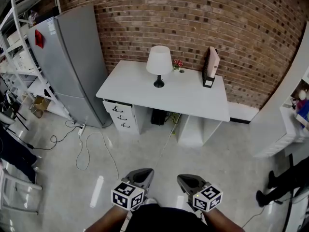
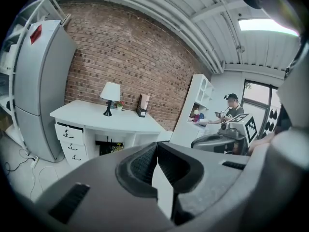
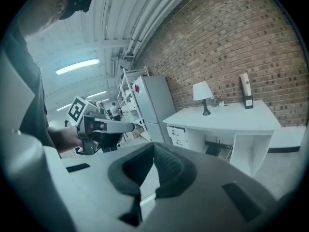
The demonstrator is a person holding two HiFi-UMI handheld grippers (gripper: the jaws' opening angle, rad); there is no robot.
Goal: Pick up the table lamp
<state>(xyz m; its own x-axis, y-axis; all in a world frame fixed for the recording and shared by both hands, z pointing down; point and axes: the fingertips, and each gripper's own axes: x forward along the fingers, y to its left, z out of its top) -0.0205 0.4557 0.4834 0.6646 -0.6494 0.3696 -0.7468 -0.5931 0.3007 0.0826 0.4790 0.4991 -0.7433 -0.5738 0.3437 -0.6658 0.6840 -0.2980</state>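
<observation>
Table lamp (image 1: 159, 65) stands upright near the back of the white counter (image 1: 140, 92), well apart from you and untouched. Nothing is done yet: you have the whole approach, reach and grab left. Your left tool (image 1: 143, 174) and right tool (image 1: 186, 180) sit low by your body, side by side, tipped slightly down, jaws together, empty.

Well ahead of the left gripper (image 1: 144, 174) and right gripper (image 1: 186, 180), a white desk (image 1: 140, 88) carries a table lamp (image 1: 159, 65), a small flower pot (image 1: 178, 64) and an upright file holder (image 1: 211, 66).
</observation>
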